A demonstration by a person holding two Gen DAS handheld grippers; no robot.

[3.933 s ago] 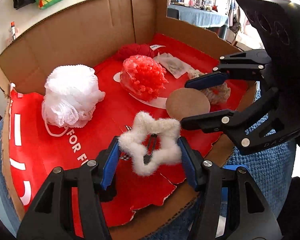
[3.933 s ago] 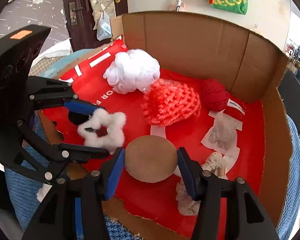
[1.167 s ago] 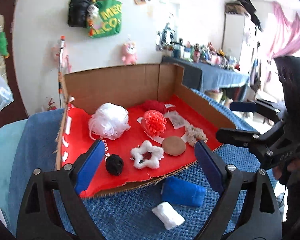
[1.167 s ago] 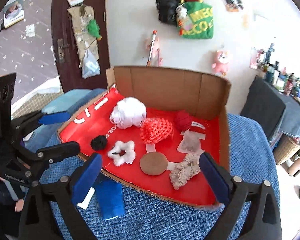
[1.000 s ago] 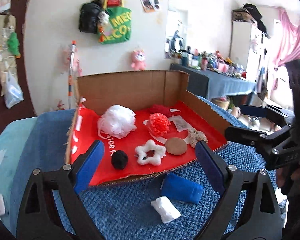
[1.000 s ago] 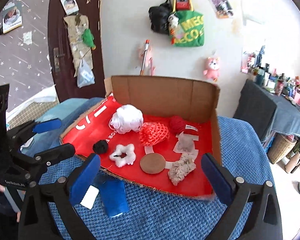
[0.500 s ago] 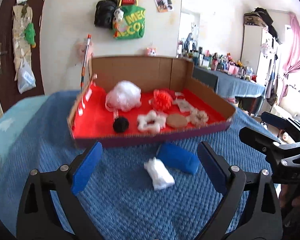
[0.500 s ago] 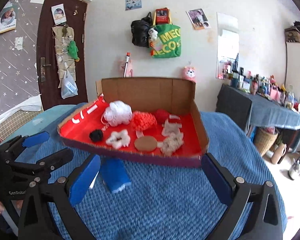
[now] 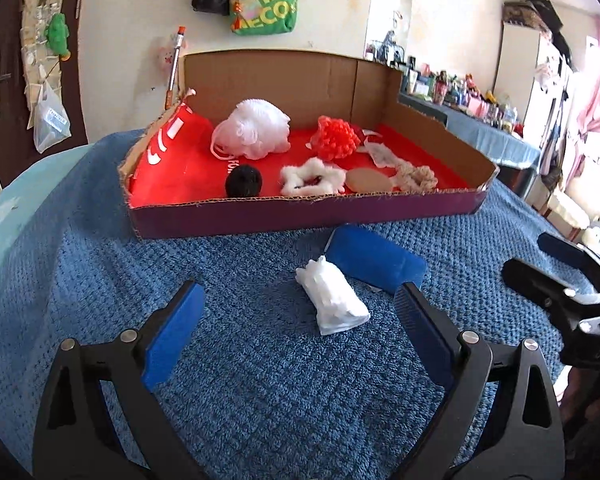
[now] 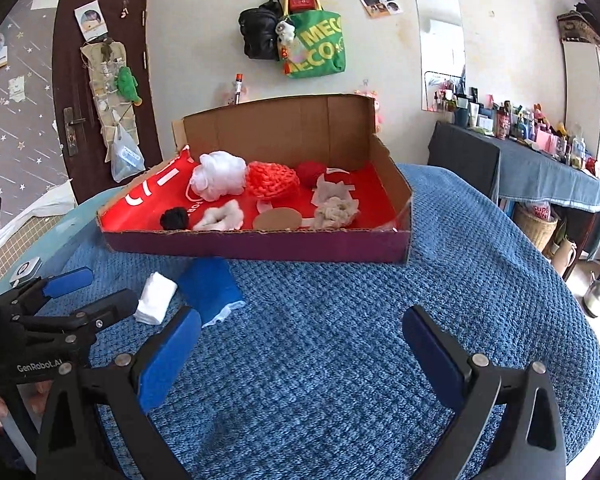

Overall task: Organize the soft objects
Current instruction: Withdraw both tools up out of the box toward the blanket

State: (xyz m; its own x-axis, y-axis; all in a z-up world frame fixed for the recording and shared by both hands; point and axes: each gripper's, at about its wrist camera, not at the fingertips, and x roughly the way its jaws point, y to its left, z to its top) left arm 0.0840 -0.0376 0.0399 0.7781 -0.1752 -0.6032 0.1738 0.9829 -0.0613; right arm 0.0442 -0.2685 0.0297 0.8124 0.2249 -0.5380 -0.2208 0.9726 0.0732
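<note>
Left wrist: white pouch (image 9: 332, 299) beside blue pouch (image 9: 376, 258)

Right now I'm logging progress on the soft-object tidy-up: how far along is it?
Mostly done: the white mesh puff, red foam net, black pom-pom, white star, brown disc and rope toy lie in the cardboard box. Nothing is in hand: left gripper and right gripper have open, empty jaws. Left: the white bundle and blue pad on the blanket.
</note>
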